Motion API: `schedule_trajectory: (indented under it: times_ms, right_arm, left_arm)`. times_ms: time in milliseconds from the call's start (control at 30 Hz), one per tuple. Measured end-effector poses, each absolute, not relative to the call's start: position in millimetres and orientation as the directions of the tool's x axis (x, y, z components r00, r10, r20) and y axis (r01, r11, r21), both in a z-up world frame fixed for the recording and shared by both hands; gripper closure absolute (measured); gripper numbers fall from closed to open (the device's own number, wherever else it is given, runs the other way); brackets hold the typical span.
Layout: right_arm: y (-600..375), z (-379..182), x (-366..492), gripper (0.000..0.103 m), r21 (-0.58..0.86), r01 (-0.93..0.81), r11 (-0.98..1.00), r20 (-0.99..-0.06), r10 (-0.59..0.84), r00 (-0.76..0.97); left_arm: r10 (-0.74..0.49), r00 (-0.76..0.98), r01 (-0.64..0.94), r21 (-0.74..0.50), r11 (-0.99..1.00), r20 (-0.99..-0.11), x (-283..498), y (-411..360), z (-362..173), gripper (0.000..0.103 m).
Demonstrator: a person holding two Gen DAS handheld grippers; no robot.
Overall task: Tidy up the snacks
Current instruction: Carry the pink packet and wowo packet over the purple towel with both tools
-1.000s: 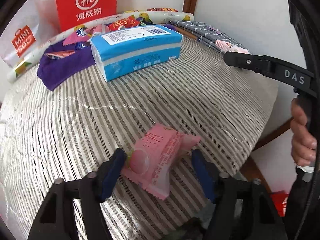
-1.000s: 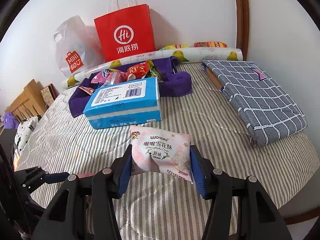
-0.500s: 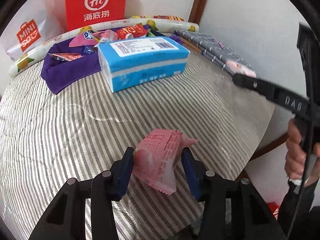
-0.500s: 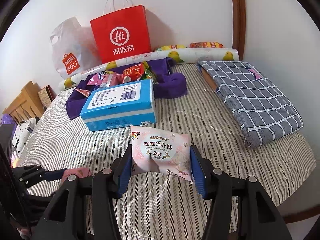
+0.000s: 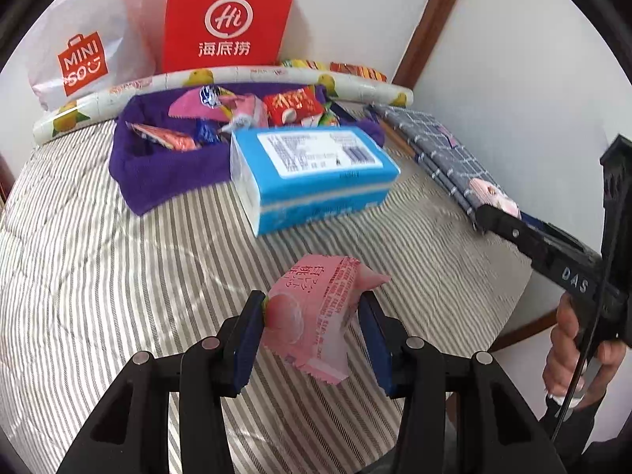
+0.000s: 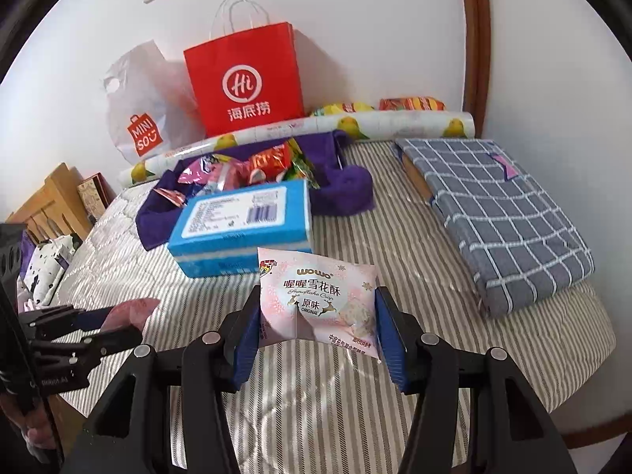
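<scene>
My left gripper [image 5: 312, 308] is shut on a pink peach snack packet [image 5: 316, 316], held above the striped bed cover [image 5: 118, 276]. My right gripper [image 6: 318, 308] is shut on a pale pink snowflake-crisp packet [image 6: 320, 296], also lifted off the bed. Further back, a purple cloth [image 5: 158, 166] holds a pile of several wrapped snacks [image 5: 245, 108]. The same purple cloth [image 6: 347, 185] and snacks [image 6: 252, 166] show in the right wrist view. The left gripper [image 6: 118, 324] with its pink packet appears at the left edge there; the right gripper's finger [image 5: 525, 237] shows at the right of the left view.
A blue tissue pack [image 5: 312, 170] lies in front of the purple cloth. A folded grey checked cloth [image 6: 497, 221] lies at the right. A red paper bag [image 6: 245, 79], a white plastic bag [image 6: 142, 110] and a fruit-printed roll [image 6: 316, 128] stand along the wall. A person's hand [image 5: 568, 351] grips the right handle.
My left gripper has shut on the pink peach packet and lifted it off the bed, moving closer to the tissue pack. The right gripper keeps still with its packet.
</scene>
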State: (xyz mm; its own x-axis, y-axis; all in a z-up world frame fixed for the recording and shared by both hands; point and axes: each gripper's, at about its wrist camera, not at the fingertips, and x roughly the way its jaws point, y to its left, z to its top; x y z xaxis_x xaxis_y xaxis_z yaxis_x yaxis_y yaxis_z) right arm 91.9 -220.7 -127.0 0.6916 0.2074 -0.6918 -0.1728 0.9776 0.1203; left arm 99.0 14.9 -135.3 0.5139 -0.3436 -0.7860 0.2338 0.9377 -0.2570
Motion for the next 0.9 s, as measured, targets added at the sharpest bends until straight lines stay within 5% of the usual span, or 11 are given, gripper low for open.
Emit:
schedule_trajectory:
  times_ms: [900]
  right_arm:
    - [-173,-83,164,0.050,0.059,-0.279,0.958,-0.650,0.249,0.718]
  left_arm:
    - [-0.360,0.570,0.175,-0.319,0.932,-0.739,190,45,-91,0.057]
